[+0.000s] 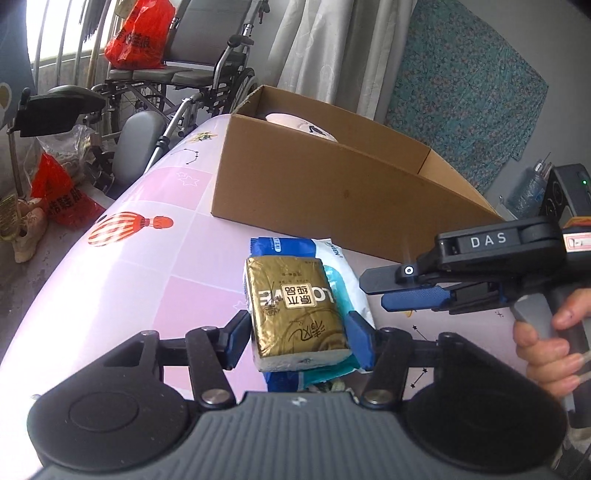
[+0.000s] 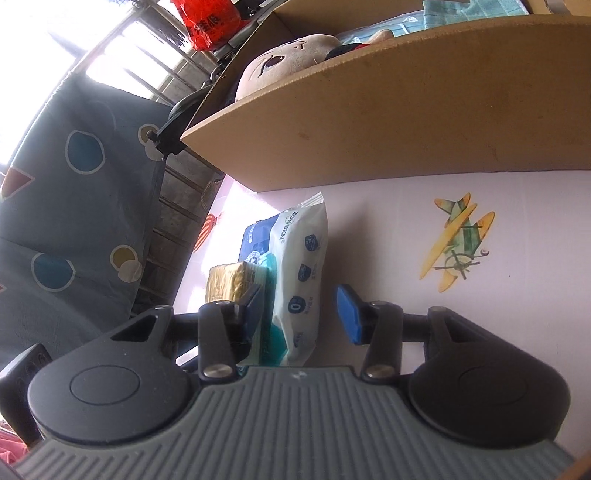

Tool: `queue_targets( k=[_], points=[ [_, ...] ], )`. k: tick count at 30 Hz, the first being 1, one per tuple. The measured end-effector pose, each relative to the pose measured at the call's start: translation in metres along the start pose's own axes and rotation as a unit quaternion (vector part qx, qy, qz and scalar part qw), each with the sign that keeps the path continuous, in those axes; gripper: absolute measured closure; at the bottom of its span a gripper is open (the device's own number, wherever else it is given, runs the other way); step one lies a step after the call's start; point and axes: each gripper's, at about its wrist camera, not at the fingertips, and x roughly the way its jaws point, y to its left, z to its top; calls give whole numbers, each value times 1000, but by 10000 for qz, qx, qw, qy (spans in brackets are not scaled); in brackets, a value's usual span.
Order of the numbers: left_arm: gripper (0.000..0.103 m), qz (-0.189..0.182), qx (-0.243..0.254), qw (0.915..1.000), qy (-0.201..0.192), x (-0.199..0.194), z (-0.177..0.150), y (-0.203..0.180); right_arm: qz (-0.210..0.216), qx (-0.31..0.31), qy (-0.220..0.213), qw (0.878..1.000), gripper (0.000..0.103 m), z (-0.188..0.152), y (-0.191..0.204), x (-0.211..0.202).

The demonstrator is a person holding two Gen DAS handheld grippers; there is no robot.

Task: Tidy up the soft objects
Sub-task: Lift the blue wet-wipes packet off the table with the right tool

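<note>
A gold tissue pack (image 1: 295, 310) lies on a white and blue wipes pack (image 1: 343, 280) on the pink table cover (image 1: 147, 277). My left gripper (image 1: 299, 339) has its blue pads against both sides of the gold pack. From the right, my right gripper (image 1: 373, 291) reaches in beside the wipes pack, held by a hand (image 1: 546, 339). In the right wrist view the right gripper (image 2: 299, 317) stands open around the wipes pack (image 2: 303, 266), with a gap at its right finger (image 2: 349, 317). The gold pack (image 2: 225, 280) shows at its left. Behind stands an open cardboard box (image 1: 314, 177) holding a plush toy (image 2: 280, 59).
The box wall (image 2: 369, 110) rises close behind the packs. Left of the table are a wheelchair (image 1: 192, 74), red bags (image 1: 140, 33) and shoes (image 1: 29, 229) on the floor. A dark patterned cloth (image 2: 74, 184) hangs at the left. The table edge curves away at the left.
</note>
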Motion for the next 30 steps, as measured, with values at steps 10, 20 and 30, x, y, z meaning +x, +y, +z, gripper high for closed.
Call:
queue_targets(
  k=[10,20,30],
  points=[
    [46,299,-269,9986,342,10,-4,50,381,-229,276,9986,40,2,5,36],
    [33,484,430,9967,490,17,-4,31,799,395,239,9957,71,1,-24,55],
    [26,602,636,9939,671,12,-6,24,1049,575,335,9923,73,0,-57,39]
  ],
)
